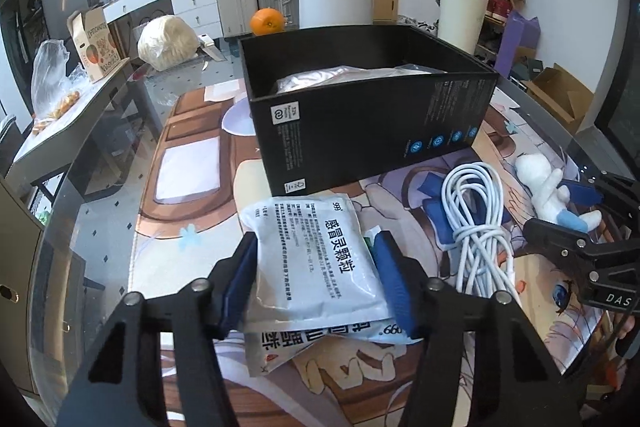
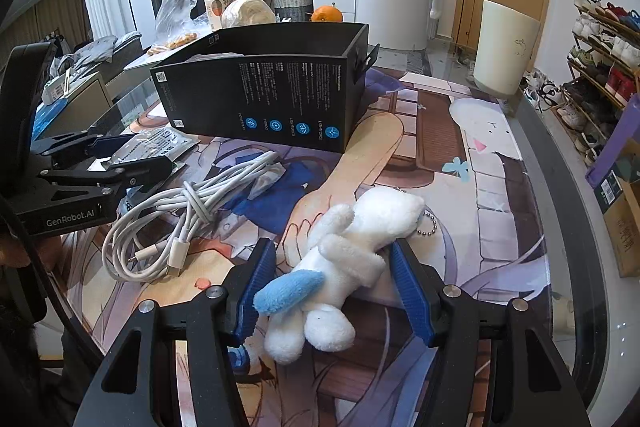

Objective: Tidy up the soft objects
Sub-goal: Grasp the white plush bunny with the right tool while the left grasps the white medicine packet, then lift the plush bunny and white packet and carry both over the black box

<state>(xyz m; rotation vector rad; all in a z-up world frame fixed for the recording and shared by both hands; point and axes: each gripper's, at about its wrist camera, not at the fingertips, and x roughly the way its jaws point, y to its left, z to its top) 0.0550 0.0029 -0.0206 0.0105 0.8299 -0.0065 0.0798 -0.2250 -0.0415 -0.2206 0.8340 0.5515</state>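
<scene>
A white medicine packet (image 1: pixel 316 259) lies on the printed mat on top of another packet (image 1: pixel 288 347). My left gripper (image 1: pixel 316 279) is open with its blue pads on either side of the top packet. A white plush toy (image 2: pixel 340 267) with a blue ear lies on the mat; it also shows in the left wrist view (image 1: pixel 548 187). My right gripper (image 2: pixel 332 287) is open around the plush, pads beside its body. A black open box (image 1: pixel 360 107) stands behind, with a white bag (image 1: pixel 332 77) inside. The box also shows in the right wrist view (image 2: pixel 272 87).
A coiled white cable (image 1: pixel 480 227) lies between the packet and the plush, also in the right wrist view (image 2: pixel 180 219). An orange (image 1: pixel 267 21) sits behind the box. The glass table edge (image 2: pixel 560 187) curves at the right. A shoe rack (image 2: pixel 600 67) stands beyond it.
</scene>
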